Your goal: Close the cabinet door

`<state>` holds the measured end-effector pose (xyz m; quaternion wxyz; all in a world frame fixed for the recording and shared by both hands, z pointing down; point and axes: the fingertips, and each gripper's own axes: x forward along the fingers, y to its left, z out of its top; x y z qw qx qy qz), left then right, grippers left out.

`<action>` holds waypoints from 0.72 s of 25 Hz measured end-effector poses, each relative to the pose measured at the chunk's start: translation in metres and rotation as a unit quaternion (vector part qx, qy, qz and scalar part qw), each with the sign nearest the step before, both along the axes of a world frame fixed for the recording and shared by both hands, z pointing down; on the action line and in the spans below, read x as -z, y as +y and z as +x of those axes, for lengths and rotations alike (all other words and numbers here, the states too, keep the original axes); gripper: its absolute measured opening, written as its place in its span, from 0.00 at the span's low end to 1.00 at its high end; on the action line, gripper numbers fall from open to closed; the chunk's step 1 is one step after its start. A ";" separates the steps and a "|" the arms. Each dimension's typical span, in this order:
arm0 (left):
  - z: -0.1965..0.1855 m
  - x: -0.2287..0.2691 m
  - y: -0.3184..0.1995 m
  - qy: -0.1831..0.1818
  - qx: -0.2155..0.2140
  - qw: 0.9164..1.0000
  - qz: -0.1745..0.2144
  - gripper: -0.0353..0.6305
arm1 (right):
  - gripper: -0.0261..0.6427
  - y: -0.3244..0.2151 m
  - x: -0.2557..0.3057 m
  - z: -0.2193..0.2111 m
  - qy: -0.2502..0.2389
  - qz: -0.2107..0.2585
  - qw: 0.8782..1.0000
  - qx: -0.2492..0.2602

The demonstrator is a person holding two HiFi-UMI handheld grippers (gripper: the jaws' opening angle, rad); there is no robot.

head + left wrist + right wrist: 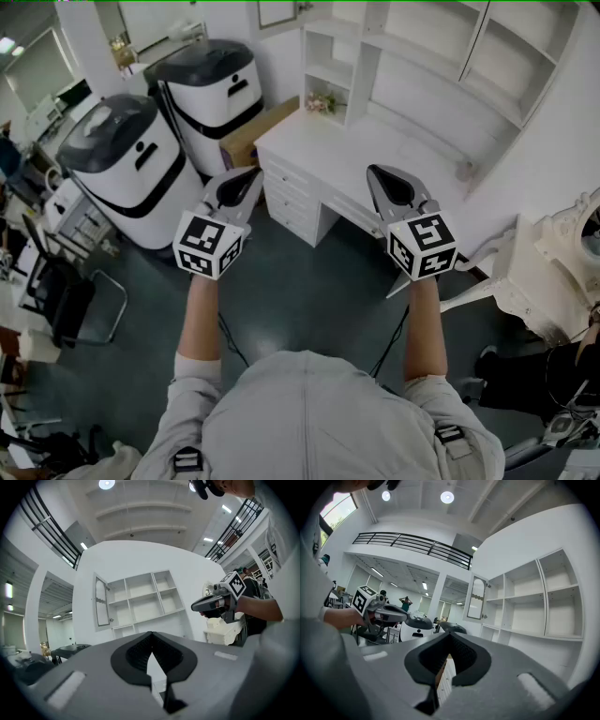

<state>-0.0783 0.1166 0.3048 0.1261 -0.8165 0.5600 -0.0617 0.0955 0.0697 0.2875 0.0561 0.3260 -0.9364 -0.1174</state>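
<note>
A white desk (pixel 375 155) with an open-shelf hutch (pixel 441 47) stands ahead of me. The hutch's narrow cabinet door (pixel 101 601) stands swung open at the left end of the shelves; the right gripper view shows this door (pixel 476 598) too. My left gripper (pixel 246 176) and right gripper (pixel 380 173) are held level side by side in front of the desk, well short of the door. Both are shut, jaw tips meeting with nothing between them. The left gripper view shows its own left gripper (pixel 151 634) and the right gripper (pixel 213 603) beside it.
Two white drum-shaped machines with dark lids (pixel 127 164) (pixel 216 89) stand at the left, a cardboard box (pixel 258 131) between them and the desk. Desk drawers (pixel 291 202) face me. Ornate white furniture (pixel 553 272) is at the right, a black chair (pixel 70 305) at far left.
</note>
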 end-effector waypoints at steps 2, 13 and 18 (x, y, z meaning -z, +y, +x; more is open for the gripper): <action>0.004 0.000 -0.003 -0.001 0.000 1.000 0.000 0.08 | 0.04 -0.003 -0.001 0.004 -0.001 -0.001 1.000 0.000; 0.025 -0.004 -0.015 -0.002 0.015 1.000 -0.008 0.08 | 0.04 -0.018 -0.002 0.024 -0.022 -0.010 1.000 0.016; 0.042 -0.011 -0.020 -0.005 0.028 1.000 -0.011 0.08 | 0.04 -0.028 -0.010 0.039 -0.022 -0.020 0.999 0.026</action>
